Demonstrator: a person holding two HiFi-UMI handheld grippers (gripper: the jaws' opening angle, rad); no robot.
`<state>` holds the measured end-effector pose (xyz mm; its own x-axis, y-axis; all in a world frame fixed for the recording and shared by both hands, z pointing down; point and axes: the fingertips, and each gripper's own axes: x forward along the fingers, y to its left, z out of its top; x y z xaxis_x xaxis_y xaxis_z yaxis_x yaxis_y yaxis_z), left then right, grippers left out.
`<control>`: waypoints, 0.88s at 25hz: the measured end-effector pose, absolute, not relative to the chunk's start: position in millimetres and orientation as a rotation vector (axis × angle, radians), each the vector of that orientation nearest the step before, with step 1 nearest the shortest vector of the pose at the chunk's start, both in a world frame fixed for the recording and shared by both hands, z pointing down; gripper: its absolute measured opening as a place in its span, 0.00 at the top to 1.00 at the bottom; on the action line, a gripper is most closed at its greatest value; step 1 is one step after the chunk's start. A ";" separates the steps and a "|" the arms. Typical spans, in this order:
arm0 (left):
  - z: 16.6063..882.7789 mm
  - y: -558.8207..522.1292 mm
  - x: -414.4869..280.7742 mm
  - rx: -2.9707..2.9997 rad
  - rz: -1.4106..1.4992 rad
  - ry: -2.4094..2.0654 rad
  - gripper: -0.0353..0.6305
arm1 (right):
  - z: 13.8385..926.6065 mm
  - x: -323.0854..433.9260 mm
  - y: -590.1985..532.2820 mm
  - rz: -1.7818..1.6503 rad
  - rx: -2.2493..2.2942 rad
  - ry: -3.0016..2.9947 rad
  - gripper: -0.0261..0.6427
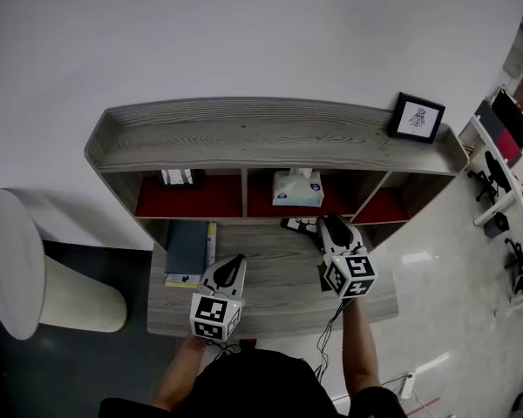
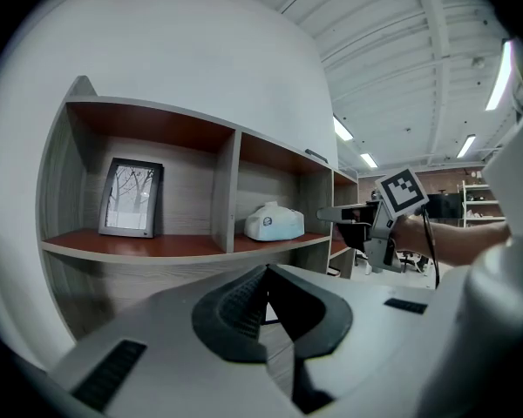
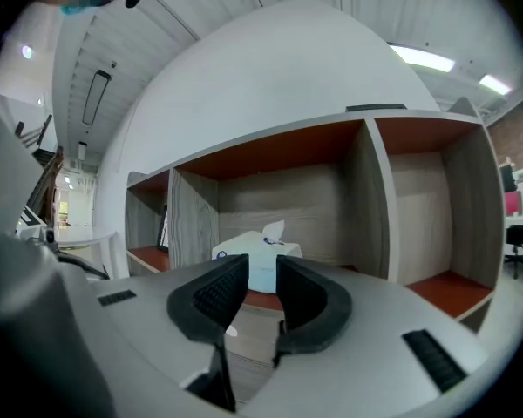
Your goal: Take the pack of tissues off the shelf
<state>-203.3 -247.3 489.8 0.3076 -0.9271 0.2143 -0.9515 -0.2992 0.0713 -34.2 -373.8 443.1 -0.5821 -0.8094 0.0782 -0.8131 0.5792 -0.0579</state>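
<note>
The pack of tissues (image 1: 297, 188) is a white and pale blue box with a tissue sticking up. It stands in the middle compartment of the grey wooden shelf (image 1: 244, 133). My right gripper (image 1: 328, 222) hovers over the desk just in front of that compartment and points at the pack (image 3: 254, 268). Its jaws stand a little apart with nothing between them, short of the pack. My left gripper (image 1: 235, 261) is lower over the desk, shut and empty, well back from the shelf. From the left gripper (image 2: 266, 273) view, the pack (image 2: 274, 222) and the right gripper (image 2: 392, 218) both show.
A framed picture (image 1: 179, 178) stands in the left compartment, and another (image 1: 416, 117) sits on the shelf top at right. Books (image 1: 187, 251) lie on the desk's left side, and a small dark item (image 1: 300, 225) lies by the right gripper. A white round seat (image 1: 17, 268) is left of the desk.
</note>
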 end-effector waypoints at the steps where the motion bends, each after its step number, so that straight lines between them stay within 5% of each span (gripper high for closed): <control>1: 490.3 -247.7 -205.6 2.383 0.194 -1.738 0.94 | 444.2 -35.9 -377.4 0.142 1.412 -2.753 0.81; 11: 495.7 -250.9 -224.4 2.353 0.186 -1.750 0.94 | 460.0 -48.1 -409.9 0.189 1.386 -2.710 0.66; 22: 498.9 -262.0 -242.5 2.318 0.170 -1.768 0.94 | 469.1 -52.0 -430.7 0.203 1.401 -2.662 0.65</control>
<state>-242.5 -262.0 498.9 0.2693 -0.9366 0.2241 -0.9622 -0.2517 0.1045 -52.0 -430.7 469.1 -0.5618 -0.8089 0.1734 -0.8258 0.5608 -0.0599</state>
